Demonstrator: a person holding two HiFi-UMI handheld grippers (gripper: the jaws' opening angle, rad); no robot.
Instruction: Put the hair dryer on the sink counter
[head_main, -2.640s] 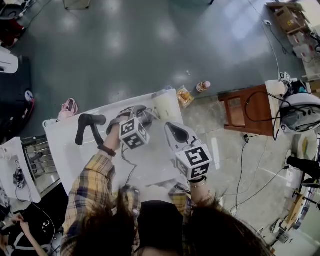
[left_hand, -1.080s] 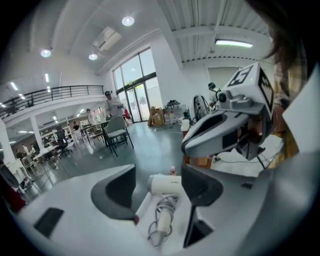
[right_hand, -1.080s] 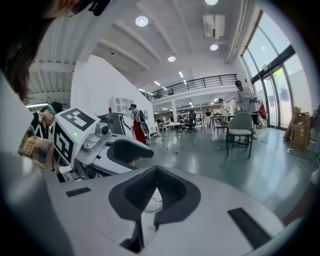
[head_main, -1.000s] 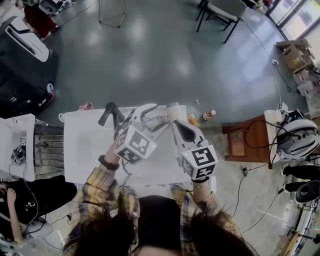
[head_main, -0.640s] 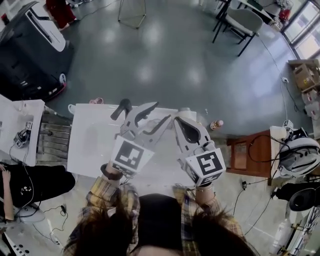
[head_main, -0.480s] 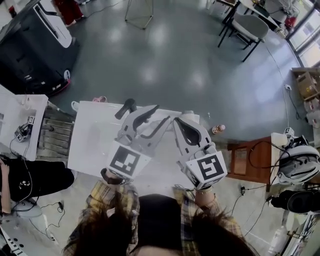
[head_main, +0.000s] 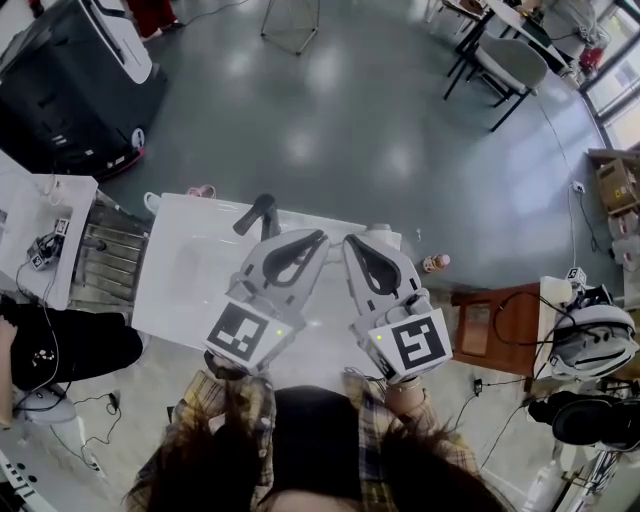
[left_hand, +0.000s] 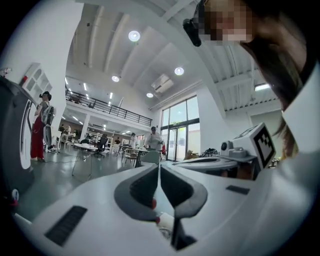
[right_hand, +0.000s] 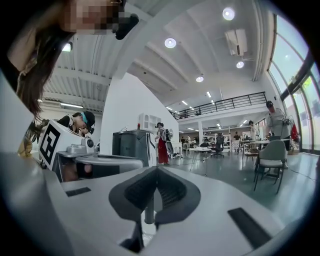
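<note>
- Two grippers, held level side by side over the near part of the white counter (head_main: 175, 300), with the tips pointing out across the room.
- Left gripper (head_main: 322, 239): its jaws have just been closing and stand together. Nothing is between them.
- Right gripper (head_main: 349, 244): jaws together tip to tip, also empty.
- One hair dryer (head_main: 257, 216): dark, lying on the counter at its far edge and free of both grippers.
- Long axis: in the head view it slants from near-left to far-right. It is too small to tell which end is the nozzle.
- Bearing: the dryer lies beyond the left gripper's tips and to their left. The left gripper is the nearer one, and the right stands further off with the left between it and the dryer.
- Judgement: the dryer already rests on the counter, so the placing looks done. Any further reach would suit the left hand, going forward, down and to the left.
</note>
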